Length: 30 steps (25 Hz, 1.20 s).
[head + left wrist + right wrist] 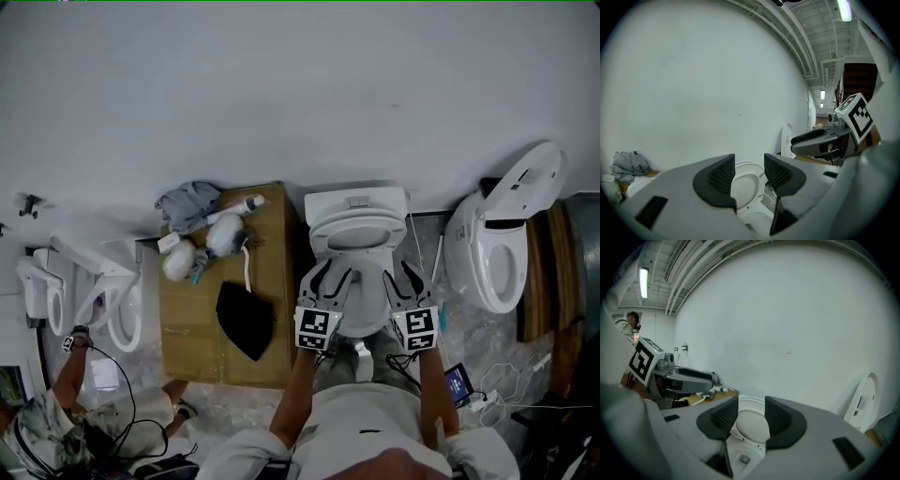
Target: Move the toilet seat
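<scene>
A white toilet (357,221) stands against the wall in the middle of the head view, its tank (356,201) at the back. The oval seat (748,183) shows through the gap of my left gripper (749,176), and again as the seat (753,423) beyond my right gripper (751,418). In the head view my left gripper (330,274) and right gripper (401,274) hang side by side over the bowl, one at each flank. The left jaws stand a little apart with nothing between them. The right jaws are drawn in close and hold nothing.
A brown box (197,309) left of the toilet carries a grey cloth (187,202), a black cloth (246,319) and a spray bottle (240,205). A second toilet (497,246) stands at the right, more toilets (120,302) at the left. A person (56,427) crouches at lower left.
</scene>
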Each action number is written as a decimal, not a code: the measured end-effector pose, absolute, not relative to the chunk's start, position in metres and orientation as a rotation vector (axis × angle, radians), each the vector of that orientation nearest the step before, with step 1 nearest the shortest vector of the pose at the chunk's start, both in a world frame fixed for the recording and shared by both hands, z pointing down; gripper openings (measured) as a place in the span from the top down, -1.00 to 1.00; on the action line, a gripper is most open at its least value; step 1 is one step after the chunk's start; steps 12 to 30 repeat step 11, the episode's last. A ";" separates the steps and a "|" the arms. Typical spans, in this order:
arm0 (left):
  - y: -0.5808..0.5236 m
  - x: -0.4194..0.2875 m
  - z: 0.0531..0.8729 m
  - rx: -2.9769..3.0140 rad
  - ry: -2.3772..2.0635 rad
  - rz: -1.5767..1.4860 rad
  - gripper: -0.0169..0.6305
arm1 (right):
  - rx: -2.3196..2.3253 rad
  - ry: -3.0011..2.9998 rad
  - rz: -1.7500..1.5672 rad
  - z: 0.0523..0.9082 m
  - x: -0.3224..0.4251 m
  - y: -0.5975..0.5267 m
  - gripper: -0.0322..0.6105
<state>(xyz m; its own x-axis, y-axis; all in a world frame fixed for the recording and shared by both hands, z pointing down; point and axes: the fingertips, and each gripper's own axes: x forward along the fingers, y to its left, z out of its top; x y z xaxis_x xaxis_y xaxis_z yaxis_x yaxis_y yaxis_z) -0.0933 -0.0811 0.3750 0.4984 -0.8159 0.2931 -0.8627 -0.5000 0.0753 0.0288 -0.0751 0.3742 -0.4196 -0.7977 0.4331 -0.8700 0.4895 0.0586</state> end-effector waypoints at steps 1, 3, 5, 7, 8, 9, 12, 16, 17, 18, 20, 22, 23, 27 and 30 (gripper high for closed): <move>-0.073 -0.094 0.371 2.529 -1.436 0.320 0.29 | 1.382 -2.339 0.241 0.369 0.027 -0.068 0.29; -0.059 -0.096 0.366 2.530 -1.429 0.317 0.30 | 1.372 -2.345 0.242 0.363 0.023 -0.055 0.29; -0.047 -0.098 0.362 2.535 -1.419 0.321 0.31 | 1.364 -2.343 0.253 0.360 0.020 -0.043 0.30; -0.040 -0.101 0.359 2.534 -1.423 0.326 0.31 | 1.350 -2.342 0.260 0.358 0.018 -0.036 0.31; -0.037 -0.103 0.358 2.529 -1.429 0.328 0.32 | 1.341 -2.344 0.262 0.356 0.016 -0.033 0.31; -0.033 -0.106 0.357 2.524 -1.436 0.332 0.32 | 1.333 -2.347 0.263 0.355 0.015 -0.030 0.32; -0.027 -0.110 0.356 2.513 -1.451 0.340 0.33 | 1.318 -2.352 0.262 0.352 0.013 -0.022 0.32; -0.027 -0.110 0.356 2.513 -1.451 0.340 0.33 | 1.318 -2.352 0.262 0.352 0.013 -0.022 0.32; -0.027 -0.110 0.356 2.513 -1.451 0.340 0.33 | 1.318 -2.352 0.262 0.352 0.013 -0.022 0.32; -0.027 -0.110 0.356 2.513 -1.451 0.340 0.33 | 1.318 -2.352 0.262 0.352 0.013 -0.022 0.32; -0.027 -0.110 0.356 2.513 -1.451 0.340 0.33 | 1.318 -2.352 0.262 0.352 0.013 -0.022 0.32; -0.027 -0.110 0.356 2.513 -1.451 0.340 0.33 | 1.318 -2.352 0.262 0.352 0.013 -0.022 0.32; -0.027 -0.110 0.356 2.513 -1.451 0.340 0.33 | 1.318 -2.352 0.262 0.352 0.013 -0.022 0.32; -0.027 -0.110 0.356 2.513 -1.451 0.340 0.33 | 1.318 -2.352 0.262 0.352 0.013 -0.022 0.32; -0.027 -0.110 0.356 2.513 -1.451 0.340 0.33 | 1.318 -2.352 0.262 0.352 0.013 -0.022 0.32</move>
